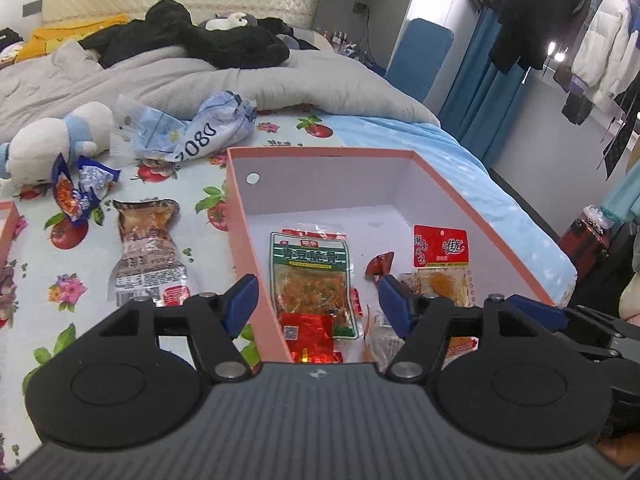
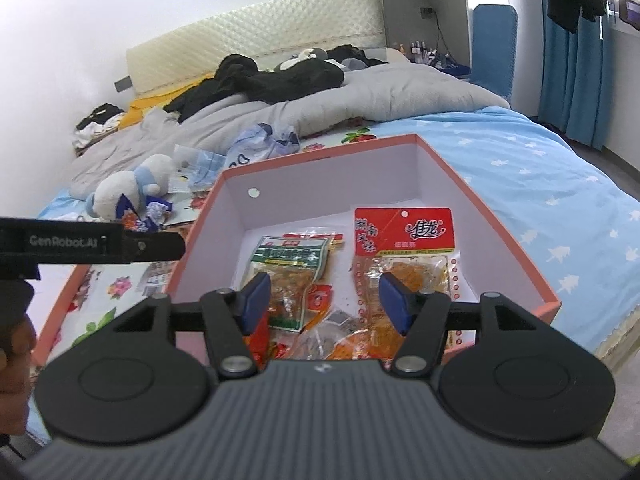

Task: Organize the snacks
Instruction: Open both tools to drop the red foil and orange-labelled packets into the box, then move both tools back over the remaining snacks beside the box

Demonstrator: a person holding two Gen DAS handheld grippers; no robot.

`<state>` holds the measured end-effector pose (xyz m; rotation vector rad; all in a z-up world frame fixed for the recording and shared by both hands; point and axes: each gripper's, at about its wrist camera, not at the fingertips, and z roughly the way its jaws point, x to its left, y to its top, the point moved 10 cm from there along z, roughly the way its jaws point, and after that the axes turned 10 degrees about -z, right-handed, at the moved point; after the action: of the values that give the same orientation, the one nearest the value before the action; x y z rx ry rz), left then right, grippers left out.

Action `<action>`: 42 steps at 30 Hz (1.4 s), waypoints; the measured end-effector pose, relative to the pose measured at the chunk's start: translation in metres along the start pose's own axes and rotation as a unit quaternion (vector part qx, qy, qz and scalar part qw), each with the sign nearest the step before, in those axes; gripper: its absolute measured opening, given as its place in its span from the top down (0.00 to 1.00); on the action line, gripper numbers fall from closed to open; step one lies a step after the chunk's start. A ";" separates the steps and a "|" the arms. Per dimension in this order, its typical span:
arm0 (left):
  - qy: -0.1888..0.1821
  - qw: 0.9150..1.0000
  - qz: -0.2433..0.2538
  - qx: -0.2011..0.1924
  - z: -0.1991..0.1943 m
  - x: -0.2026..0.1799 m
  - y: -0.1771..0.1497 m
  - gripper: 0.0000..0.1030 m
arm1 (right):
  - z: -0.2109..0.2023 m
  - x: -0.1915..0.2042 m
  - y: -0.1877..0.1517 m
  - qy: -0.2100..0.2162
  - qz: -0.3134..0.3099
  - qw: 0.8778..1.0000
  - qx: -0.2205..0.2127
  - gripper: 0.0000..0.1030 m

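Note:
A pink box [image 1: 240, 216] with a white inside lies on the bed. In it are a green-labelled snack pack [image 1: 310, 276], a red-labelled pack [image 1: 440, 256], a red foil pack [image 1: 308, 334] and a small red piece [image 1: 380, 264]. My left gripper [image 1: 320, 304] is open and empty above the box's near edge. My right gripper [image 2: 324, 300] is open and empty over the same box [image 2: 500, 232], above the green pack [image 2: 288, 268] and the red pack [image 2: 404, 232]. Outside the box lie a brown snack pack [image 1: 148, 248] and a blue-red wrapper [image 1: 76, 196].
A white plush toy [image 1: 56, 140] and crumpled pale-blue bags [image 1: 192, 132] lie on the flowered sheet beyond the box. A grey quilt [image 1: 200, 80] and black clothes cover the far bed. A second pink edge [image 1: 10, 224] shows at the left. The left gripper's body [image 2: 80, 242] crosses the right wrist view.

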<state>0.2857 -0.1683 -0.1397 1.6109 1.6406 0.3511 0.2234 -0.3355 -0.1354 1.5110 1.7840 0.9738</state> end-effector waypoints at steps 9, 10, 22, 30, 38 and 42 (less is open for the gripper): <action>0.006 1.000 -0.006 -0.024 -0.038 0.014 -0.004 0.31 | -0.019 0.023 -0.005 0.012 -0.018 1.000 -0.007 0.40; 0.008 1.000 -0.005 -0.024 -0.042 0.016 -0.005 0.31 | -0.022 0.026 -0.005 0.013 -0.021 1.000 -0.008 0.40; 0.030 0.999 -0.023 -0.033 -0.090 0.046 -0.033 0.31 | -0.050 0.067 -0.029 0.050 -0.045 0.998 -0.009 0.40; 0.044 0.998 -0.042 -0.036 -0.127 0.070 -0.059 0.31 | -0.069 0.098 -0.045 0.075 -0.055 0.996 -0.002 0.40; 0.073 0.995 -0.069 -0.028 -0.152 0.118 -0.089 0.31 | -0.078 0.138 -0.057 0.100 -0.064 0.993 -0.001 0.40; 0.077 0.992 -0.089 -0.035 -0.166 0.140 -0.096 0.31 | -0.078 0.158 -0.064 0.111 -0.072 0.991 0.010 0.40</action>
<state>0.1203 0.0019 -0.1453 1.4018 1.8534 0.4441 0.0975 -0.1965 -0.1436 1.3063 2.0323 1.0896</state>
